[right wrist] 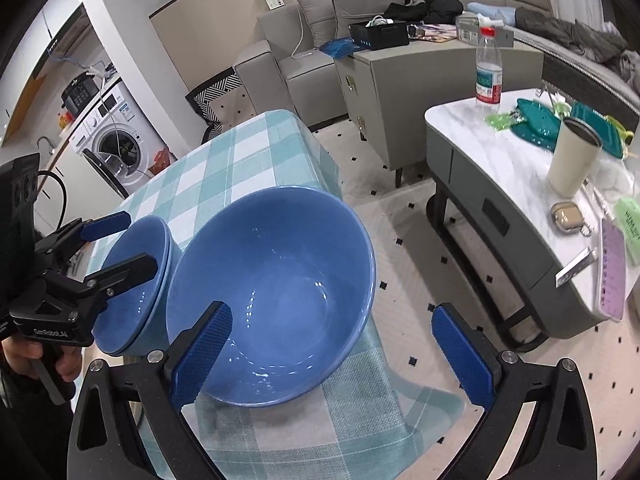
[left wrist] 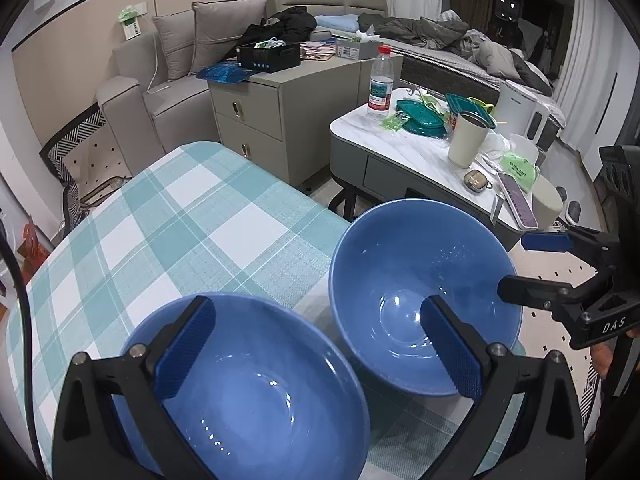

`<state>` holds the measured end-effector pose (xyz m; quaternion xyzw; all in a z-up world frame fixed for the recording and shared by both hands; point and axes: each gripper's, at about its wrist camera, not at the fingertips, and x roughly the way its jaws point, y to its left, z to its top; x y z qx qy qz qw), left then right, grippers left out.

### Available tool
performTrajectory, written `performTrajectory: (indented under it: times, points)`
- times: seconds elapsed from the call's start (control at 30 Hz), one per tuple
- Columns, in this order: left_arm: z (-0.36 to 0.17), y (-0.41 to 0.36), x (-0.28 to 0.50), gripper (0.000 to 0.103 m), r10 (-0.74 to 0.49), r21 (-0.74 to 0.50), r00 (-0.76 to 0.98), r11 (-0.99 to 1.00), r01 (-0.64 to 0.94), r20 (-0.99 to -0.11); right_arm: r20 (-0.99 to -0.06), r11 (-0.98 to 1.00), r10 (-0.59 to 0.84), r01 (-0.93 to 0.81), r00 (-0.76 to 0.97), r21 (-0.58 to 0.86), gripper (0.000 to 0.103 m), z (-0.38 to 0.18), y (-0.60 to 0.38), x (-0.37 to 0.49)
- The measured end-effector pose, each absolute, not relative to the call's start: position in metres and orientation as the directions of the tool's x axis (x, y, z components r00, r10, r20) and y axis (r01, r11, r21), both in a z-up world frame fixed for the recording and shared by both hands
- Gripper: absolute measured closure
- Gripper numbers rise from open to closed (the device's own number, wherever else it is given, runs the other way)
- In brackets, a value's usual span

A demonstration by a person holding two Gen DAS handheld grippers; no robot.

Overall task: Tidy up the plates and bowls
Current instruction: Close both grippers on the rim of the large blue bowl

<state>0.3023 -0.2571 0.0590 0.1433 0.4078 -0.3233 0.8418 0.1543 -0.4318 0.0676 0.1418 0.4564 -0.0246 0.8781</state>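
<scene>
Two blue bowls stand side by side on a table with a teal checked cloth [left wrist: 180,220]. The left bowl [left wrist: 256,396] lies under my left gripper [left wrist: 316,352], which is open with its jaws wide over the bowl's rim; it also shows in the right wrist view [right wrist: 128,292]. The right bowl [left wrist: 420,292] sits near the table's right edge, and fills the right wrist view [right wrist: 280,280]. My right gripper [right wrist: 340,352] is open, its left finger over the bowl's near rim, its right finger off the table side. Neither holds anything.
A marble-topped side table [right wrist: 500,148] to the right carries a water bottle [right wrist: 489,76], teal lids, a cream cup [right wrist: 572,156] and small items. A grey cabinet [left wrist: 276,120], sofa and bed stand behind. A washing machine [right wrist: 116,144] is at far left.
</scene>
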Motion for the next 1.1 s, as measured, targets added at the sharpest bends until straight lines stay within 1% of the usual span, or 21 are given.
performTrajectory:
  times: [0.33,0.4,0.5,0.67,0.83,0.9,1.1]
  points:
    - [0.054,-0.277,0.308,0.000,-0.440,-0.032,0.419,0.719,0.694,-0.794,-0.817,0.955,0.110,0.168,0.566,0.245,0.001,0.052,-0.435,0.153]
    - [0.052,-0.280,0.311,0.000,-0.437,-0.033,0.415,0.719,0.694,-0.798,-0.809,0.948,0.145,0.155,0.569,0.278,0.001,0.050,-0.436,0.153]
    - [0.048,-0.284,0.315,0.000,-0.433,-0.039,0.402,0.718,0.695,-0.807,-0.810,0.949,0.146,0.151,0.568,0.277,0.002,0.049,-0.437,0.154]
    - [0.044,-0.292,0.319,0.000,-0.437,-0.049,0.375,0.702,0.711,-0.818,-0.812,0.949,0.153,0.145,0.564,0.280,0.004,0.047,-0.436,0.155]
    - [0.038,-0.298,0.322,0.000,-0.423,-0.042,0.361,0.696,0.717,-0.831,-0.817,0.949,0.159,0.143,0.555,0.282,0.013,0.044,-0.435,0.155]
    - [0.035,-0.301,0.322,0.000,-0.417,-0.038,0.357,0.693,0.720,-0.836,-0.821,0.949,0.159,0.143,0.549,0.280,0.015,0.042,-0.435,0.154]
    - [0.027,-0.307,0.321,0.001,-0.397,-0.025,0.342,0.683,0.730,-0.852,-0.826,0.951,0.162,0.139,0.540,0.278,0.016,0.040,-0.434,0.153]
